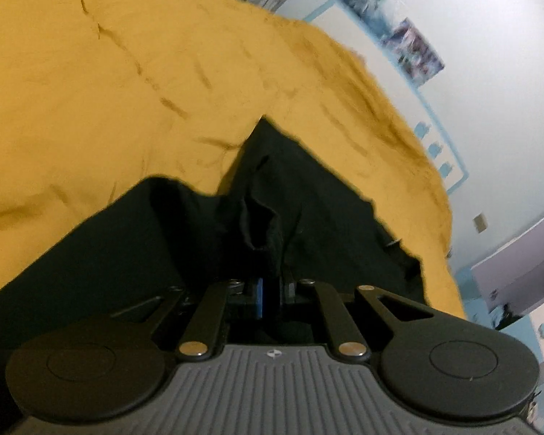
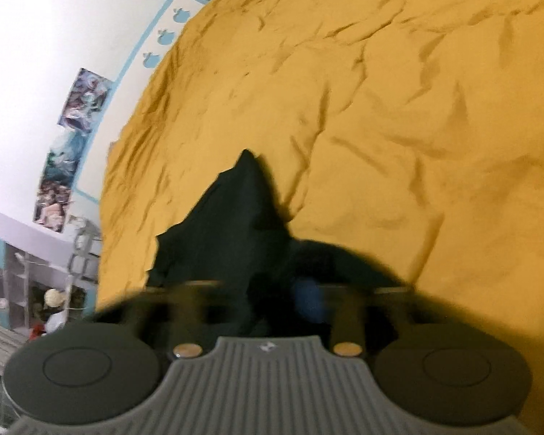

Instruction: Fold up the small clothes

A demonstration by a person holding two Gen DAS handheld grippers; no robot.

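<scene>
You hold the black garment [image 1: 301,195] clamped in both the left gripper [image 1: 270,290] and the right gripper [image 2: 272,290], and it stretches straight ahead of each over the yellow sheet [image 1: 108,90], equally near both hands.

No readable text, label, brand or number anywhere.

right gripper [image 2: 272,290]: blurred; fingertips lost in dark cloth
left gripper [image 1: 270,290]: fingertips buried in black garment [image 1: 272,199]
black garment, near left: cut off by frame edge
wall pictures [image 1: 413,50]: too blurred to read
</scene>
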